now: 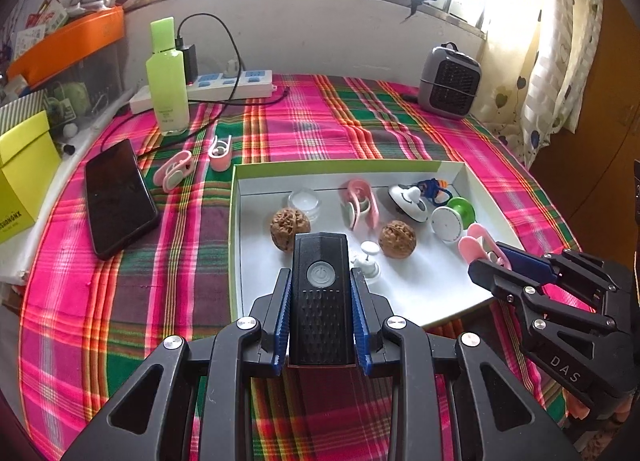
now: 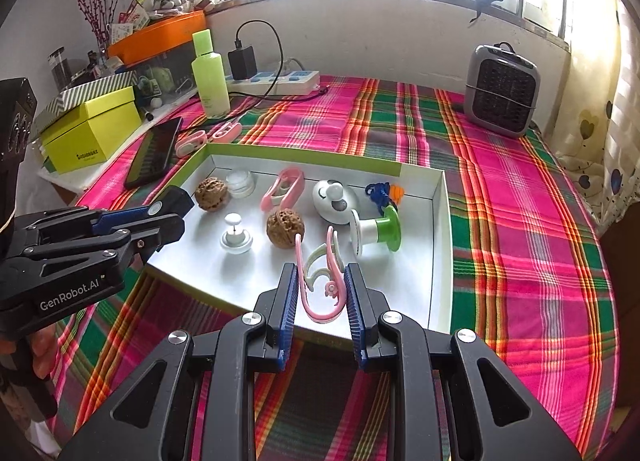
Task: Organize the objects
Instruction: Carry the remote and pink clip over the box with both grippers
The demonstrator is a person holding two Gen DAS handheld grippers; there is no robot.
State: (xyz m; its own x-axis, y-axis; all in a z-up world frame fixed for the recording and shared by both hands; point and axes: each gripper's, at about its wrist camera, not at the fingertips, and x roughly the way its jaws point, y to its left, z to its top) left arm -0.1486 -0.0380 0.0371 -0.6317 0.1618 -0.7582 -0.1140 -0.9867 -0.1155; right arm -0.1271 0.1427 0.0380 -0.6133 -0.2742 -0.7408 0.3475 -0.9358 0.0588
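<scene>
My left gripper is shut on a black device with a round power button, held over the near edge of a white tray with a green rim. My right gripper is shut on a pink and white clip above the tray's front edge. In the tray lie two walnuts, a clear jar, another pink clip, a white knob, a white round toy and a green and white spool. Two more pink clips lie on the cloth left of the tray.
A dark phone lies left of the tray. A green bottle and a power strip stand at the back, a small grey heater at back right. Yellow and orange boxes fill the left side. Plaid cloth covers the table.
</scene>
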